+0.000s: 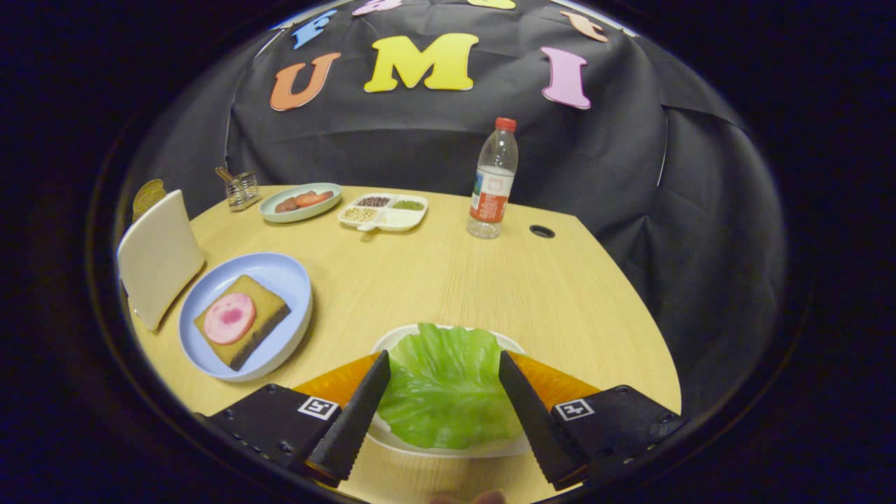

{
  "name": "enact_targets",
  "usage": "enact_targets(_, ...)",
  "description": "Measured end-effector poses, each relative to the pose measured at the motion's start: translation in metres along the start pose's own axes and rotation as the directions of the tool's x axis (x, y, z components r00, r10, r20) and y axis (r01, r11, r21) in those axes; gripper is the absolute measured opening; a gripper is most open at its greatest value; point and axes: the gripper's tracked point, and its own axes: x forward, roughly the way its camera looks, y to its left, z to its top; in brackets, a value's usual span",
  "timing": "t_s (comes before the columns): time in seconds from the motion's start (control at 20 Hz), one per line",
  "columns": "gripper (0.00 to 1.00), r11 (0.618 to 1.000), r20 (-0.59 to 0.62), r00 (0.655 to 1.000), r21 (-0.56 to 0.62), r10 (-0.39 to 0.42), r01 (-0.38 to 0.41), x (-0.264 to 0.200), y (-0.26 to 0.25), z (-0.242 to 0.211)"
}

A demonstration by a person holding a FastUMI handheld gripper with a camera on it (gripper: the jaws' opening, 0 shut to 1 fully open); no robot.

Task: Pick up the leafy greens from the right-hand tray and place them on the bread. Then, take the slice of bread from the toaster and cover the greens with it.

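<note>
Two fingers of the gripper are seen reaching forward over a pale wooden table, spread wide apart, with the leafy greens lying in the gap between them. Whether the fingertips are touching the leaf's edges cannot be told; nothing is clamped. The gripper is held low and level, pointed across the table toward the cloth wall, and tipped slightly down at the greens. A small part of a person's hand is glimpsed just behind the fingers.

The greens are spread flat on a white tray, which sits directly under the fingers and near the table's front edge. Ahead of the left finger and off to that side, a light blue plate is set, and on it lies the bread, a brown square slice topped with a round pink slice of meat. Just beside that plate, further left, a white toaster stands, with a slice of bread showing above its top.

Well beyond the fingers, at the far side of the table, a pale green plate with reddish food, a divided white dish of grains, a small wire holder and an upright water bottle are arranged. A round cable hole is set in the tabletop just beside the bottle.
</note>
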Motion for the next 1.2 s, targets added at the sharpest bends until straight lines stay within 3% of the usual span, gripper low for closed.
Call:
enact_targets(0.35,0.95,0.994,-0.027,0.997,0.08,0.079,-0.076,0.014,-0.002,-0.014)
enact_targets(0.5,0.54,0.995,-0.01,0.999,0.082,0.05,-0.049,0.016,-0.01,-0.013)
enact_targets(0.6,0.08,0.996,0.003,0.999,0.071,0.051,-0.051,0.015,-0.006,-0.011)
enact_targets(0.7,0.07,0.995,-0.008,0.999,0.085,0.052,-0.051,0.015,-0.007,-0.01)
enact_targets(0.75,0.01,0.992,-0.01,0.998,0.107,0.065,-0.063,0.014,-0.006,-0.008)
enact_targets(1.2,0.0,0.97,0.174,0.98,0.205,0.096,-0.132,-0.041,0.001,0.045)
